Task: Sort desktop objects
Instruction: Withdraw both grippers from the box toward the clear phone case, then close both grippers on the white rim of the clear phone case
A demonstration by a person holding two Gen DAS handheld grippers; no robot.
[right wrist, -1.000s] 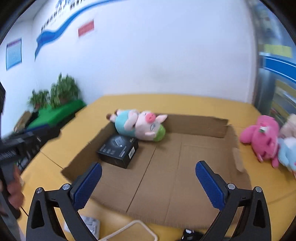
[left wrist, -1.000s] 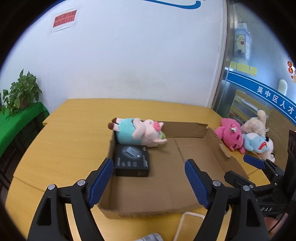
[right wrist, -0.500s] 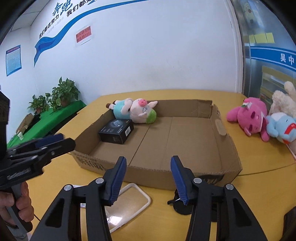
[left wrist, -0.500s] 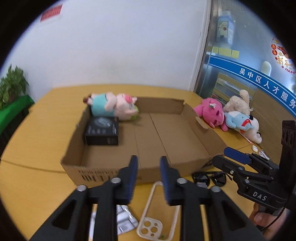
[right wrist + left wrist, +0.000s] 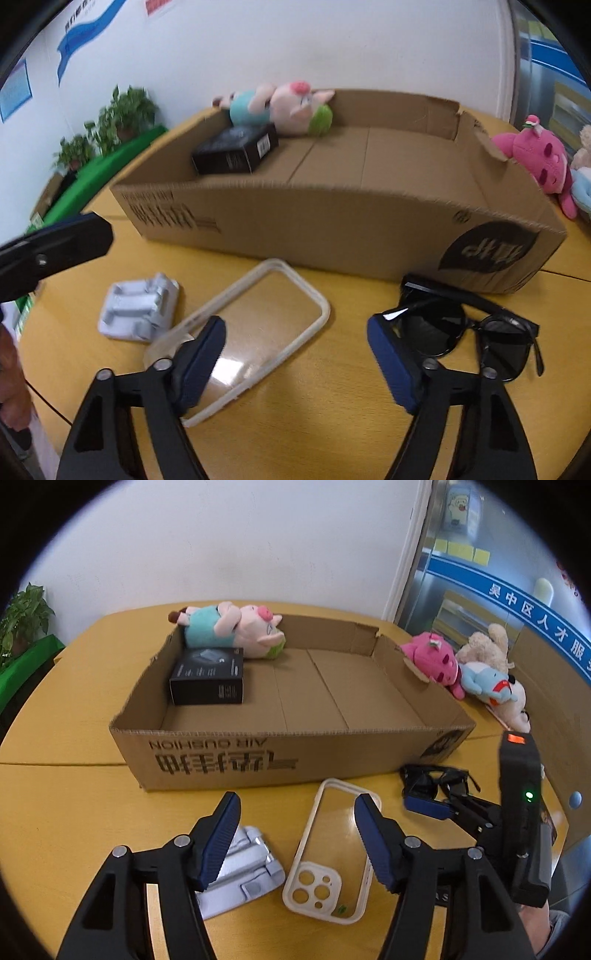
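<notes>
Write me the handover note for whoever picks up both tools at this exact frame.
Left tool: open, empty, above the phone case and grey packet.
Right tool: open, empty, between the phone case and the sunglasses.
Done: black box and pig plush lie at the far left of the carton.
Left: phone case, packet and sunglasses lie on the table in front of the carton; the pink plush and other plush toys lie to its right.

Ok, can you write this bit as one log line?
left tongs: open over phone case | right tongs: open by sunglasses | cardboard box: pig plush, black box
</notes>
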